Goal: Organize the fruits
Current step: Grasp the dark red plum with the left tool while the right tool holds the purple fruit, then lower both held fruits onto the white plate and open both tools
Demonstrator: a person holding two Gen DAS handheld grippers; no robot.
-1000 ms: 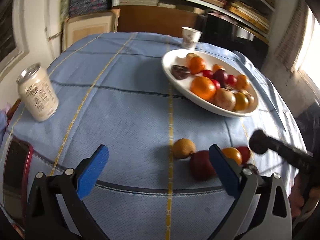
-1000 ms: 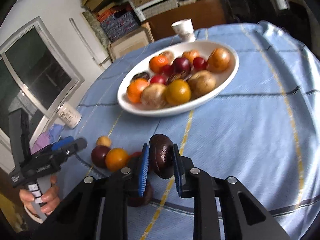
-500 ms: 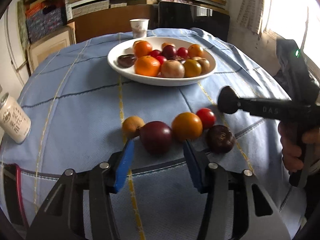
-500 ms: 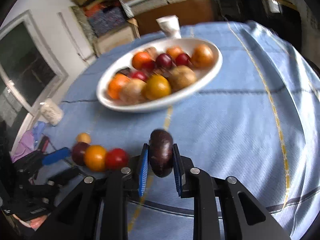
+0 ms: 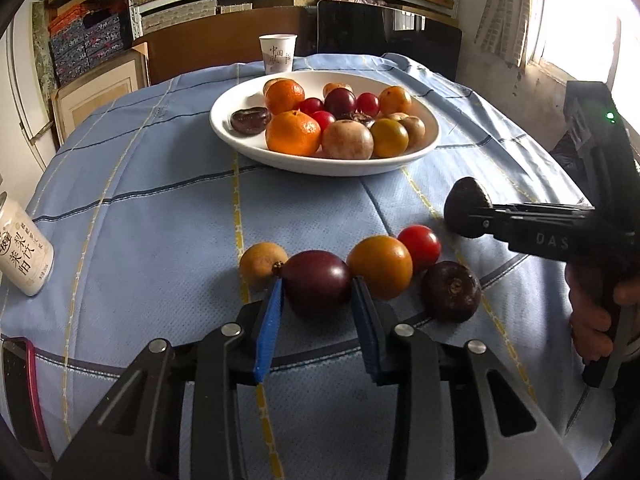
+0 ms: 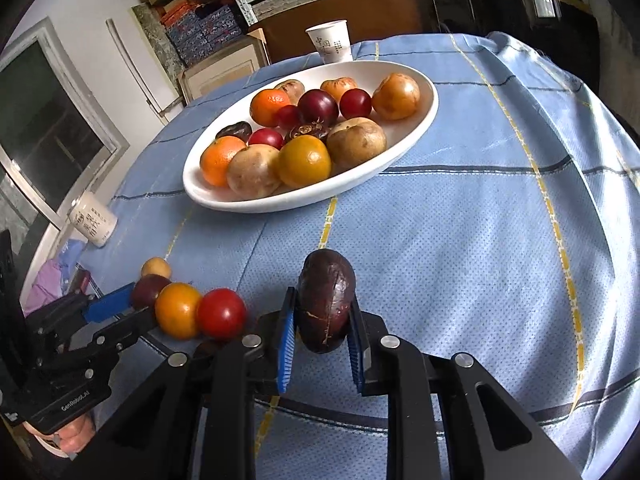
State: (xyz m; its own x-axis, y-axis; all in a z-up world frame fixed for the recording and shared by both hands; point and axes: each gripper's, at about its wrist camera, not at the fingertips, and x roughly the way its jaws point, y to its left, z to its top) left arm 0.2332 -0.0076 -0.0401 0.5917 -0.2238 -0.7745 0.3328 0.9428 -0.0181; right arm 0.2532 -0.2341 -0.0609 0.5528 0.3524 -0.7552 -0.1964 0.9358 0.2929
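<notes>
Left wrist view: the left tongs (image 5: 317,300) bracket a dark purple fruit (image 5: 318,282) lying on the blue checked surface (image 5: 160,216), pads at its flanks, contact unclear. Just beyond sit a tan fruit (image 5: 262,260), an orange (image 5: 380,266), a red tomato (image 5: 419,243) and a dark wrinkled fruit (image 5: 451,291). Far ahead is the white fruit plate (image 5: 324,160). Left stands a can (image 5: 24,258) with Chinese characters. The right tool reads "DAS".

Right wrist view: the right tongs (image 6: 322,334) are clamped on a dark passion fruit (image 6: 326,306), above the cloth. A printed paper cup (image 6: 330,42) stands behind the plate. The left tool reads "GenRobot.AI".
</notes>
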